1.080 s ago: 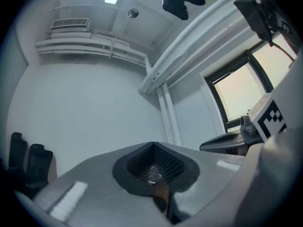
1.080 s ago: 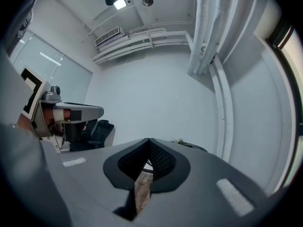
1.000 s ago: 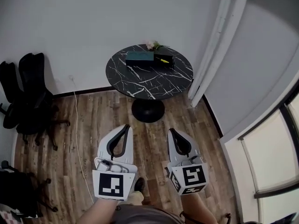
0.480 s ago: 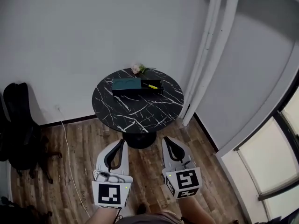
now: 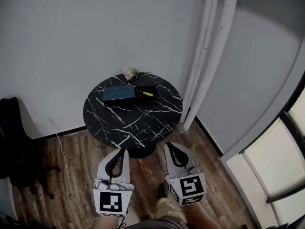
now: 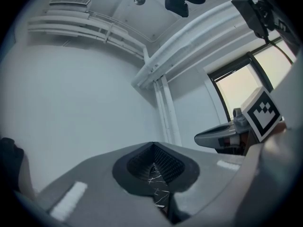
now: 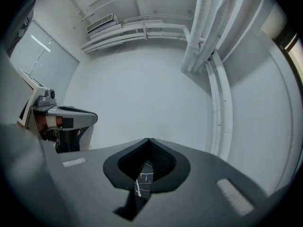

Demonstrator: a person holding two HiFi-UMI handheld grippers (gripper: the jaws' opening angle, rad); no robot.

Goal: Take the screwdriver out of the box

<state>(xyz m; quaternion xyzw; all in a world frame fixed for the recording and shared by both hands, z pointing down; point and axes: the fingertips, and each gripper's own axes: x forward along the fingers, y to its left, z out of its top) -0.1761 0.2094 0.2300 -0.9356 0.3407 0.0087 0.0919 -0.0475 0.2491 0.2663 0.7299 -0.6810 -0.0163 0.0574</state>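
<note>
Screwdriver [image 5: 147, 94], yellow, lay in the open box [image 5: 153, 89] on the round marble table [image 5: 138, 120], not yet removed; left gripper [image 5: 122, 150] and right gripper [image 5: 167, 144], jaws pressed together and empty, hung well apart from it, leaving approach, grasp and lift.

Round black desk [image 5: 138, 123], white-veined top, on pedestal near white wall — small flower sprig [image 5: 129, 74] at far edge. White pipes [image 5: 212, 46] upright at right. Wood-plank floor [image 5: 62, 175] — white cable [image 5: 64, 156] trailing, dark chair [image 5: 14, 147] far left.
</note>
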